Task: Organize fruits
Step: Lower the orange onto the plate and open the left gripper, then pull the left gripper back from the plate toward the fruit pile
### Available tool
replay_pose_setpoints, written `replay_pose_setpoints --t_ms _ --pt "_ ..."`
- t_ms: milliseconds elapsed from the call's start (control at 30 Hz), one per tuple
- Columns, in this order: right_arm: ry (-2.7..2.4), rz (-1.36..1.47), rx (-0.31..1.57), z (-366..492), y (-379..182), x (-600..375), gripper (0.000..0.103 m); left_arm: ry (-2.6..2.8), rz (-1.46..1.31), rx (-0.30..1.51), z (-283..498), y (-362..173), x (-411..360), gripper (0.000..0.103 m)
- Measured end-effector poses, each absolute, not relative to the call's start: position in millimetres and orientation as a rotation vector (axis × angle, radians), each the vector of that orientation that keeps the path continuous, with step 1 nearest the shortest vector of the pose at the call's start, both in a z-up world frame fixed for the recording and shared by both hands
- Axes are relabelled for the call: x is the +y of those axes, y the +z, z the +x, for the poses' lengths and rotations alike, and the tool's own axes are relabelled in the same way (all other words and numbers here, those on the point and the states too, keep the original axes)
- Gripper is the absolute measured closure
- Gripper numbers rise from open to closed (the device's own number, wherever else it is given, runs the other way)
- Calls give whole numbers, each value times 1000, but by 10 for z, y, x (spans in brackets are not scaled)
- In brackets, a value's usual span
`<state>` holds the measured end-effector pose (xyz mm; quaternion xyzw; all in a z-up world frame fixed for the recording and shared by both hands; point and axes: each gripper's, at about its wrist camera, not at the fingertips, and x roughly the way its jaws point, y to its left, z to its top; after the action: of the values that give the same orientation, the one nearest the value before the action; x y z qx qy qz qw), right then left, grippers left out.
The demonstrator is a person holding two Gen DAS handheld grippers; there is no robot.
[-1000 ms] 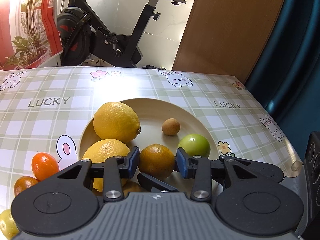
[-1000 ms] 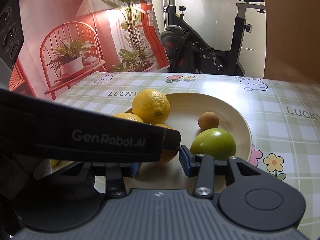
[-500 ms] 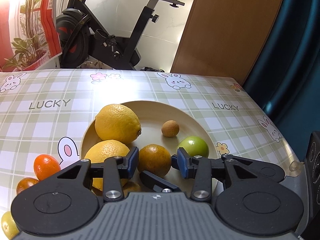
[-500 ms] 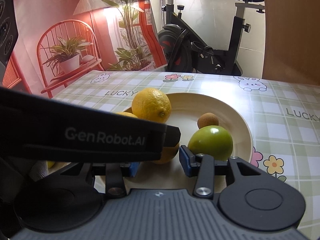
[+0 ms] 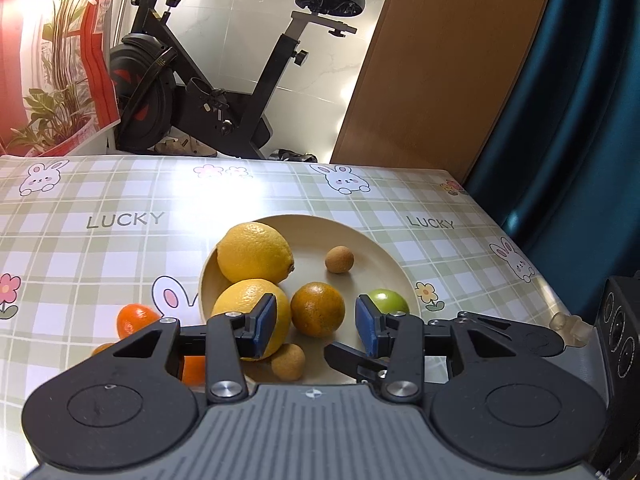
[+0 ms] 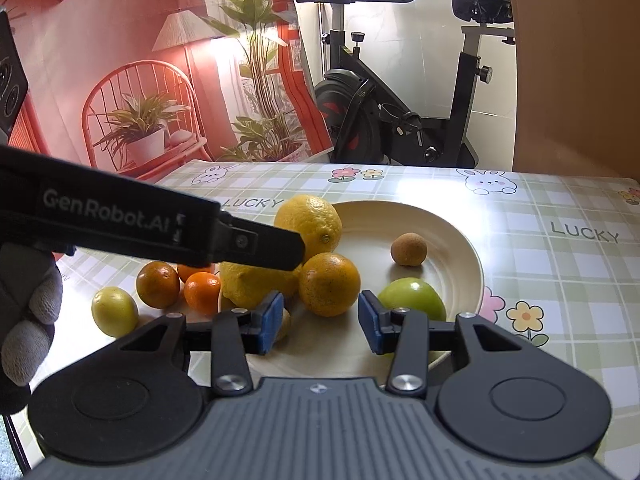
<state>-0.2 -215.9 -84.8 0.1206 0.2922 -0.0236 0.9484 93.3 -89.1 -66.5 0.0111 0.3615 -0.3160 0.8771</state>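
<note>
A cream plate [image 5: 376, 240] holds two lemons [image 5: 254, 252] [image 5: 240, 300], a dark orange mandarin [image 5: 317, 309], a green fruit [image 5: 390, 300] and two small brown longans [image 5: 339, 259] [image 5: 288, 361]. My left gripper [image 5: 316, 330] is open over the plate's near side. The mandarin lies just beyond its blue pads, and neither pad touches it. My right gripper [image 6: 320, 322] is open and empty, hovering above the plate's near rim [image 6: 476, 276] with the mandarin [image 6: 329, 284] ahead of it. One black left finger [image 6: 260, 242] crosses the right wrist view.
Left of the plate, loose on the checked tablecloth [image 6: 560, 264], lie two mandarins [image 6: 158, 284] [image 6: 202, 292] and a yellow-green fruit [image 6: 115, 311]. A gloved hand [image 6: 28, 320] shows at the left edge. An exercise bike [image 5: 192, 92] stands behind the table.
Both grippers drew back and rose from the plate. The mandarin that filled the gap between the left pads now sits free beyond them. The loose fruits left of the plate came into the right view.
</note>
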Motion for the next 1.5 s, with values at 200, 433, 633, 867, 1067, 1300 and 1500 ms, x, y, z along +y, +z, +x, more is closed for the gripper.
replay_pose_setpoints --t_ms 200,433,633,867,1067,1300,1500 --pt "-29 252 580 -109 -796 -2030 58 -606 35 741 900 -578 -497 57" --pt "9 242 578 -72 -758 -1832 58 -523 16 736 920 -468 -58 57" --pt "68 227 587 78 -733 -1624 58 -486 5 747 945 -442 231 57" --pt "135 201 610 270 -733 -1391 58 -480 -20 801 944 -562 402 57" --pt "197 166 631 386 -751 -1167 58 -482 -54 844 963 -667 537 57" --pt "275 120 657 496 -796 -878 58 -518 -75 867 994 -718 608 57" --pt "325 91 680 579 -857 -671 58 -535 -95 888 1010 -803 659 55"
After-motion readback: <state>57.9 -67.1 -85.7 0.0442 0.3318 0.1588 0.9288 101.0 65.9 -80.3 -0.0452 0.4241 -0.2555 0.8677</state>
